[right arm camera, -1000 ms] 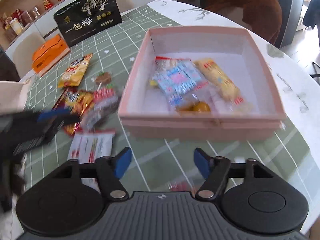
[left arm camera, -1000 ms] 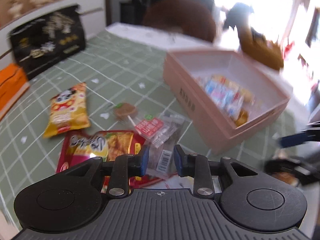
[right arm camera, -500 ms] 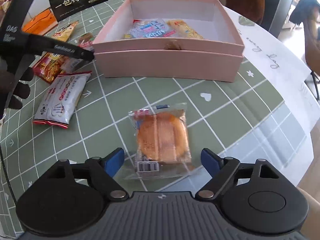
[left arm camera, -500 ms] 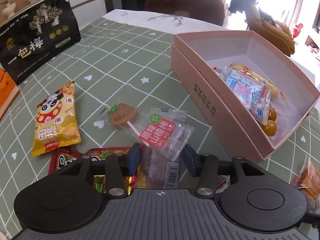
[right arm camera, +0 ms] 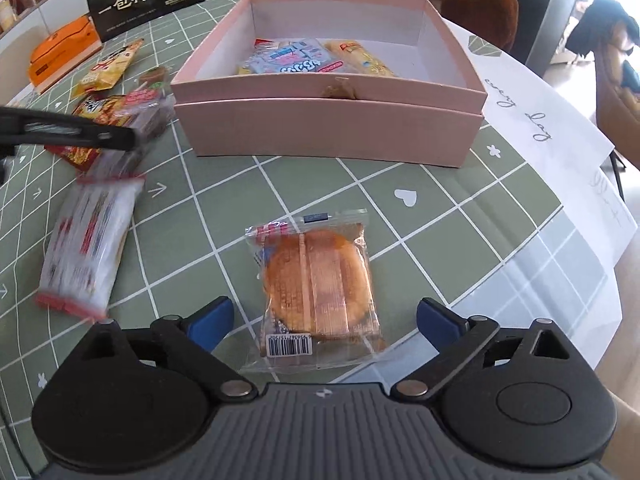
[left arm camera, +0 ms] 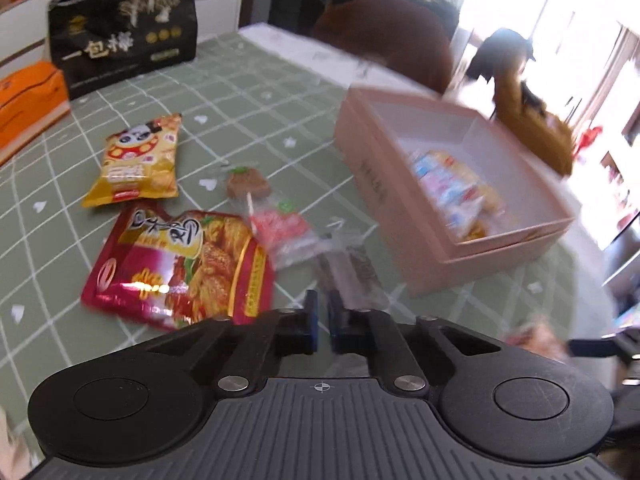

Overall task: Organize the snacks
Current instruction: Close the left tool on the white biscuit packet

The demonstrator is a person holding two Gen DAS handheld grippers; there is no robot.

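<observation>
Left gripper (left arm camera: 322, 316) perhaps on clear packet (left arm camera: 352, 276)

open pink box (right arm camera: 328, 120) with wrapped snacks (right arm camera: 304, 62); clear-wrapped round cake (right arm camera: 316, 284) flat before it

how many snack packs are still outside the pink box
7: yellow panda bag, lollipop, red-label clear pack, big red bag, dark clear pack, all left of the pink box; white pack and round cake in front. More may hide under them.

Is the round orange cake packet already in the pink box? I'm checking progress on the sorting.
No, the cake packet lies on the green tablecloth in front of the pink box, between the open right gripper fingers.
</observation>
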